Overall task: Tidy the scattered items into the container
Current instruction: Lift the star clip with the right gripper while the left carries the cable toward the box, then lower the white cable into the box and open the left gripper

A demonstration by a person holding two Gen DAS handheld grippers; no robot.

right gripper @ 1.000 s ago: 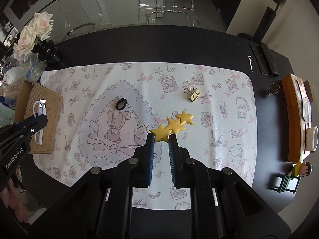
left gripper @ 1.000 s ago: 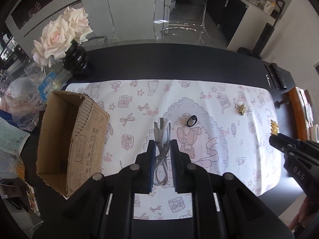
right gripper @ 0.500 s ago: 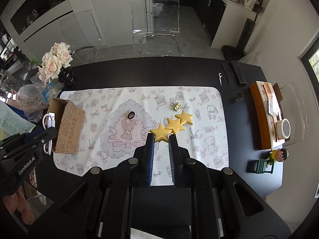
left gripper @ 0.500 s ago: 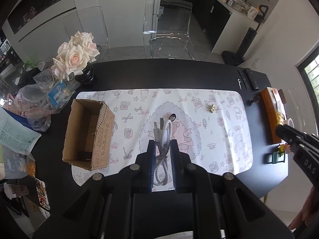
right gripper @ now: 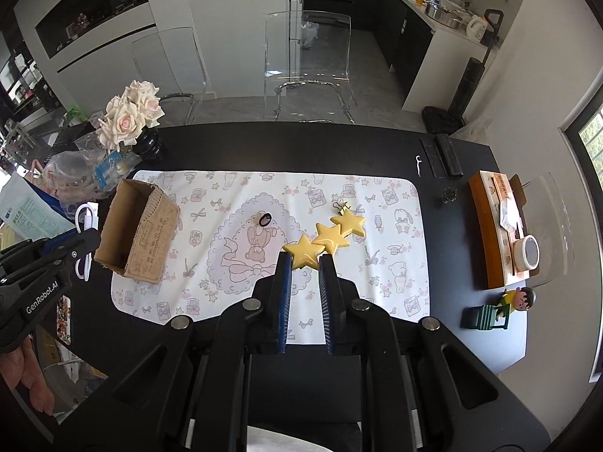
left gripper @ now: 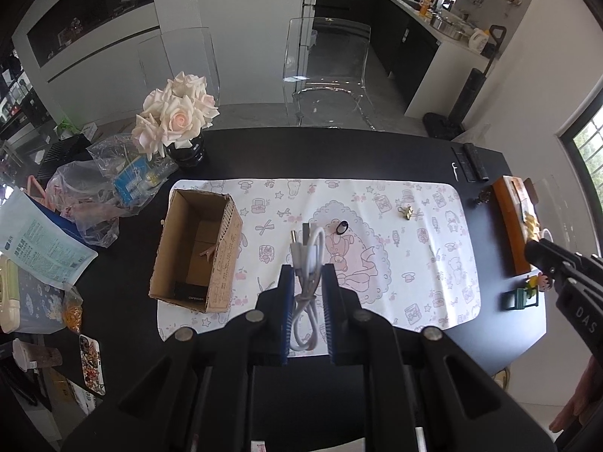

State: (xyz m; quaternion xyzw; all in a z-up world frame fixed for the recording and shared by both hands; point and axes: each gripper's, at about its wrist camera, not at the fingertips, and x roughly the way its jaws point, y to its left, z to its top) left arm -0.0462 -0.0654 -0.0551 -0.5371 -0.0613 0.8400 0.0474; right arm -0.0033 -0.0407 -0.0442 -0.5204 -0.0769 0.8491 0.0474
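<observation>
Left tongs [left gripper: 307,278] are clenching a white cable [left gripper: 308,260]; right tongs [right gripper: 304,263] are gripping yellow stars [right gripper: 326,239]. Ring [left gripper: 341,227] and binder clip [left gripper: 407,211] are lying on the tabletop mat [left gripper: 433,263], cardboard box [left gripper: 196,252] sitting left, unobstructed.

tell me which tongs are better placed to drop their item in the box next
Left, probably. The left tongs hold the white cable right beside the cardboard box; the right tongs hold the star piece farther off.

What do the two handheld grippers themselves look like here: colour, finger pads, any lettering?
Both are matte black plastic with round silver bolt heads on the linkages. The left gripper and right gripper each have two ribbed blue pads. White lettering reads "GenRobot.AI" on the left body and "DAS" on the right. No sleeves or cables show.
</observation>
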